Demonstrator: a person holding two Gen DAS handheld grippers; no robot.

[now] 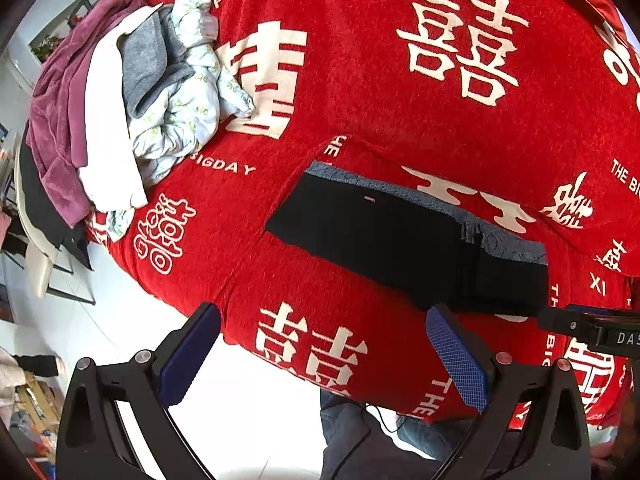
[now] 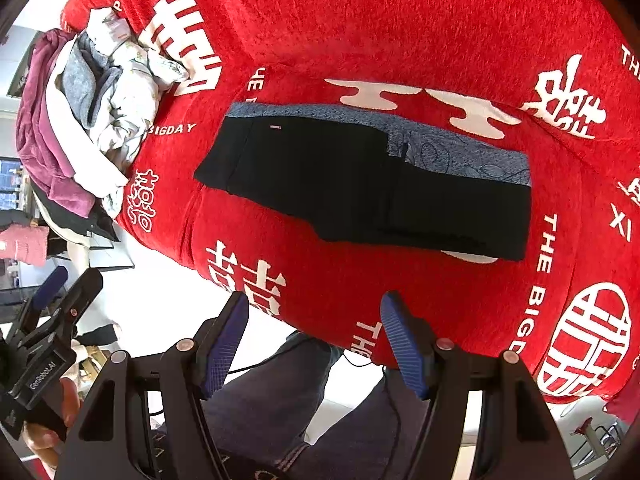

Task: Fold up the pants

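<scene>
So the black pants (image 2: 360, 184) are lying folded into a flat rectangle on the red blanket (image 2: 400, 32), patterned blue waistband on the far edge. Left gripper (image 1: 324, 354) and right gripper (image 2: 316, 340) both hover at the near edge, jaws spread wide, holding nothing. Messy clothes pile (image 1: 120, 100) sits off on the blanket's left end

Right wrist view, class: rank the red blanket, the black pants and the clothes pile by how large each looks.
1. red blanket
2. black pants
3. clothes pile, though it sits farther away at the distorted edge, so its true size is unsure.
</scene>
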